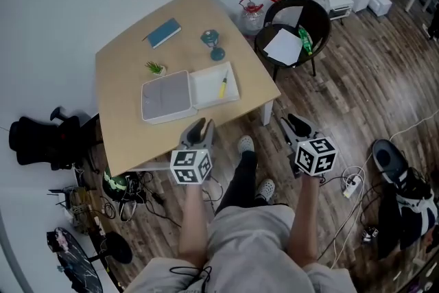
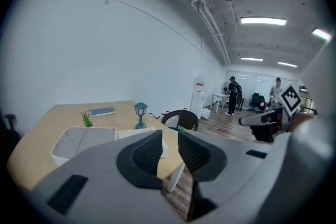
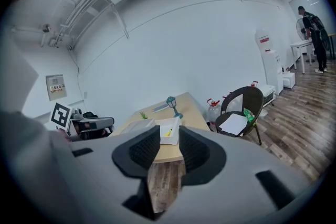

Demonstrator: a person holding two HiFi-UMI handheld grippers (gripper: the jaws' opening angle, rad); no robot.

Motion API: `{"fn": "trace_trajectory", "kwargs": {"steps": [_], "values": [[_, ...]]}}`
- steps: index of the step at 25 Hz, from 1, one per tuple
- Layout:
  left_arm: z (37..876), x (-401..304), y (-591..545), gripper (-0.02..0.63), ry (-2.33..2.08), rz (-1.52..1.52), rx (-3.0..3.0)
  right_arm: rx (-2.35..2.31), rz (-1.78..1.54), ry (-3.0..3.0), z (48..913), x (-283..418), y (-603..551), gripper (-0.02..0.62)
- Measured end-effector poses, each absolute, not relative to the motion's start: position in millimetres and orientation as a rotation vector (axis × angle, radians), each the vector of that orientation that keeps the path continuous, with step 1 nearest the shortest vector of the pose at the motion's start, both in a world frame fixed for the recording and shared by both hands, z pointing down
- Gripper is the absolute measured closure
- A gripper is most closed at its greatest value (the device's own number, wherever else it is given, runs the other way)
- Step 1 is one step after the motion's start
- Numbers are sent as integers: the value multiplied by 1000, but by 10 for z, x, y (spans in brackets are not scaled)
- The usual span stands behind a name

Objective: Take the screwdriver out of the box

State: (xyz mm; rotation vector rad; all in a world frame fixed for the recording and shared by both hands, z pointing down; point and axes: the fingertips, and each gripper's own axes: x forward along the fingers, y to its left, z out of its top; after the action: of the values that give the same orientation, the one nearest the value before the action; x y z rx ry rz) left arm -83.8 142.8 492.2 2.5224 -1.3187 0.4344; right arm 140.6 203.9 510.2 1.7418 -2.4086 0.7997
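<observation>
— Left gripper (image 1: 200, 125) and right gripper (image 1: 296, 123) hover short of the tabletop (image 1: 130, 58), right? Are the fingers (image 2: 146, 153) holding anything?

— Nope, both pairs sit slightly apart with nothing between them. The box (image 1: 204, 94) already lies open, at 12 o'clock from the left gripper. The yellow screwdriver (image 1: 223, 84) is untouched in the tray half, at 3 o'clock of the lid (image 1: 167, 96). So imo nothing's done yet: reach, grab and lift-out are all still left.
</observation>
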Motion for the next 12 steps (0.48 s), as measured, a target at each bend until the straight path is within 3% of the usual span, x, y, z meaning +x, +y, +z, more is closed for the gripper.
{"fn": "trace_trajectory", "kwargs": {"steps": [12], "values": [[5168,-655,124,520,-1339,487,2436,1650,787,-2375,5173,1628,895,477]]}}
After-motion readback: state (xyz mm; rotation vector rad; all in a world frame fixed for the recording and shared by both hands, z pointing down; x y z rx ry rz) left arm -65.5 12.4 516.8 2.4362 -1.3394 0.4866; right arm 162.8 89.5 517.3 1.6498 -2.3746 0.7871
